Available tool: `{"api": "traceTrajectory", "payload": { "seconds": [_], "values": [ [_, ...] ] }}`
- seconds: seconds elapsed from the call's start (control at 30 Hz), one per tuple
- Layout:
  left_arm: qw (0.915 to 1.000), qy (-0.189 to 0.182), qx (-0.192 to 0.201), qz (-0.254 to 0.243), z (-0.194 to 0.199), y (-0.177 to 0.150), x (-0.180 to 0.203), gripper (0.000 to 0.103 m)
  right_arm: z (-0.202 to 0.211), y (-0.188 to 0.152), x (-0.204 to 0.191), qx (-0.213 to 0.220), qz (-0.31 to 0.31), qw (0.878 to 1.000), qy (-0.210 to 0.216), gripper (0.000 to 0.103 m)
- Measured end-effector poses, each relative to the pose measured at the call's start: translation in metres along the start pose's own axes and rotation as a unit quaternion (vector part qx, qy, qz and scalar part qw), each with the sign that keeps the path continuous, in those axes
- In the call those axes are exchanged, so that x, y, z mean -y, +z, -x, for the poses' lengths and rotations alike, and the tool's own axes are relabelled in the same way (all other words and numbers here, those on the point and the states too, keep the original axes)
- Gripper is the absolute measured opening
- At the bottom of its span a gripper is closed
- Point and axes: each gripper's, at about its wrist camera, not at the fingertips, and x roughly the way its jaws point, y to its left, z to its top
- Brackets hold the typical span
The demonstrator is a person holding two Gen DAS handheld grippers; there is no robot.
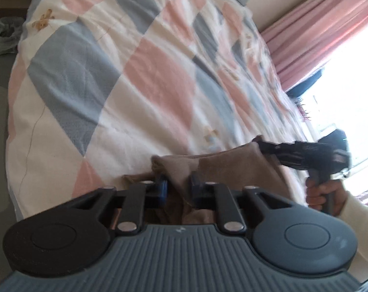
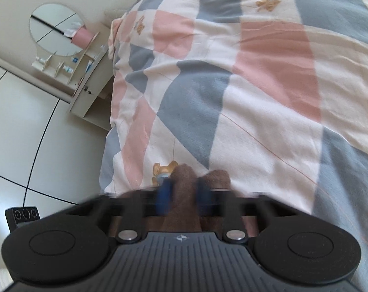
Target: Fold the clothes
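Note:
A brown garment (image 1: 222, 165) lies bunched at the near edge of a bed under a pink, grey and white checked quilt (image 1: 135, 73). My left gripper (image 1: 179, 187) is shut on a fold of it, the cloth pinched between the blue pads. In the left wrist view my right gripper (image 1: 259, 143) comes in from the right, held by a hand (image 1: 322, 194), and pinches the garment's far corner. In the right wrist view the right gripper (image 2: 184, 192) has brown garment (image 2: 218, 176) squeezed between its blue fingers, over the quilt (image 2: 257, 73). The rest of the garment is hidden under the grippers.
Pink curtains (image 1: 317, 31) and a bright window stand to the right of the bed. A grey plastic bag (image 1: 4, 34) lies at the far left. A dressing table with a round mirror (image 2: 54, 29) stands beside the bed on a white tiled floor (image 2: 37, 133), near a small black device (image 2: 23, 216).

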Motion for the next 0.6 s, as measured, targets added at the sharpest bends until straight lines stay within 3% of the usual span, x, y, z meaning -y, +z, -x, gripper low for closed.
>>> {"api": "traceTrajectory", "payload": {
  "seconds": [0.1, 0.17, 0.3, 0.4, 0.43, 0.47, 0.53, 0.6],
  "values": [
    [0.9995, 0.032, 0.001, -0.002, -0.004, -0.007, -0.009, 0.013, -0.005, 0.001, 0.002, 0.011, -0.006, 1.0, 0.001, 0.01],
    [0.9988, 0.047, -0.009, 0.009, -0.011, -0.011, -0.015, 0.016, -0.013, -0.001, 0.008, 0.003, -0.021, 0.999, -0.032, 0.008],
    [0.9946, 0.096, -0.017, -0.035, -0.012, -0.001, 0.004, 0.023, -0.03, -0.011, 0.01, -0.012, -0.019, 0.997, -0.079, 0.007],
    [0.9882, 0.142, 0.002, -0.057, 0.004, 0.012, 0.018, 0.024, -0.02, -0.011, -0.005, 0.01, -0.007, 0.993, -0.115, 0.017],
    [0.9856, 0.157, 0.019, -0.059, 0.012, 0.016, 0.021, 0.022, -0.014, -0.012, -0.012, 0.025, 0.001, 0.99, -0.137, 0.027],
    [0.9827, 0.171, 0.037, -0.061, 0.019, 0.019, 0.024, 0.022, -0.005, -0.013, -0.022, 0.048, 0.015, 0.985, -0.167, 0.044],
    [0.9843, 0.153, 0.058, -0.065, 0.031, 0.023, 0.033, 0.022, 0.011, -0.021, -0.046, 0.095, 0.066, 0.967, -0.228, 0.044],
    [0.9895, 0.102, 0.046, -0.091, 0.029, 0.018, 0.049, 0.021, 0.02, -0.034, -0.069, 0.124, 0.113, 0.958, -0.232, 0.044]
  ]
}}
